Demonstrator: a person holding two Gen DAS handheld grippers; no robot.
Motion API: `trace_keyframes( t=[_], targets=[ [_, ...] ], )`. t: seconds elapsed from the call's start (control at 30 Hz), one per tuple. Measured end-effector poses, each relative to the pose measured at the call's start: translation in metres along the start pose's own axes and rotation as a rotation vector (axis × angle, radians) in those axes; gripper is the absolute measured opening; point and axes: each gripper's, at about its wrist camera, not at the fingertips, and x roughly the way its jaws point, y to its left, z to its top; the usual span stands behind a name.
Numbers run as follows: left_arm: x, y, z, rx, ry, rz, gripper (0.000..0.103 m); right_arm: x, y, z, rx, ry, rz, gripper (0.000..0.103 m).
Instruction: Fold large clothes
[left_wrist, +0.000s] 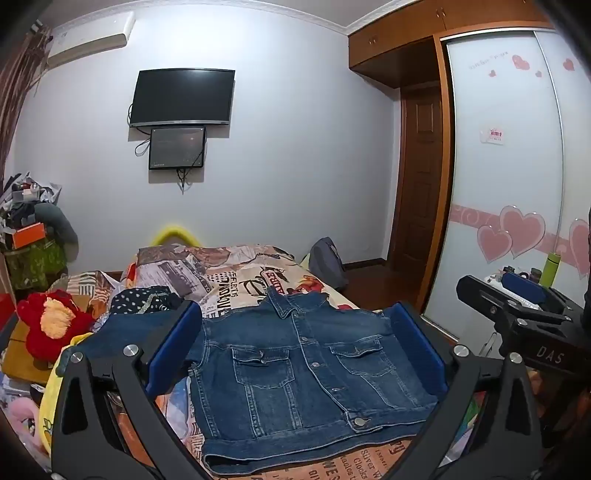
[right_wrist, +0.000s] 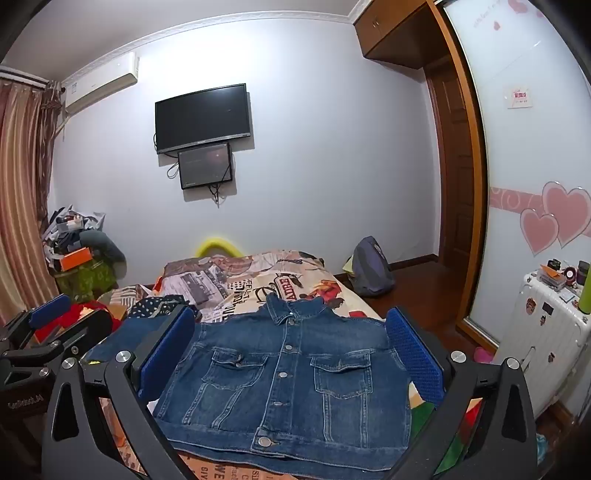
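Observation:
A blue denim jacket (left_wrist: 295, 373) lies flat on the bed, front up and buttoned, collar toward the far wall; it also shows in the right wrist view (right_wrist: 284, 376). One sleeve spreads out to the left (left_wrist: 125, 332). My left gripper (left_wrist: 295, 332) is open and empty, held above the jacket with its blue pads either side of the body. My right gripper (right_wrist: 291, 336) is open and empty too, above the jacket. The right gripper shows at the right of the left wrist view (left_wrist: 517, 295), and the left gripper at the left of the right wrist view (right_wrist: 62, 317).
The bed has a printed quilt (left_wrist: 236, 280). A red plush toy (left_wrist: 51, 321) and dark dotted cloth (left_wrist: 147, 299) lie at its left. A grey backpack (right_wrist: 371, 267) sits on the floor by the wardrobe (right_wrist: 524, 155). A white suitcase (right_wrist: 546, 332) stands at right.

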Motion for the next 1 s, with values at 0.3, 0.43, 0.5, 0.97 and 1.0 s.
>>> trace_keyframes(
  t=[0.3, 0.43, 0.5, 0.97, 1.0],
  targets=[
    [0.002, 0.004, 0.002, -0.027, 0.004, 0.022, 0.103, 0.002, 0.0, 0.001, -0.005, 0.005, -0.001, 0.103],
    [0.007, 0.006, 0.002, -0.027, 0.019, 0.024, 0.103, 0.002, 0.0, 0.005, -0.01, -0.003, -0.008, 0.103],
    [0.007, 0.005, 0.002, -0.027, 0.017, 0.023, 0.103, 0.002, 0.0, 0.002, -0.009, -0.003, -0.007, 0.103],
    [0.008, 0.01, -0.002, -0.037, 0.013, 0.034, 0.103, 0.002, 0.001, -0.001, -0.004, -0.003, -0.009, 0.103],
    [0.009, 0.011, -0.002, -0.038, 0.014, 0.034, 0.103, 0.002, 0.001, -0.001, -0.004, -0.003, -0.009, 0.103]
  ],
)
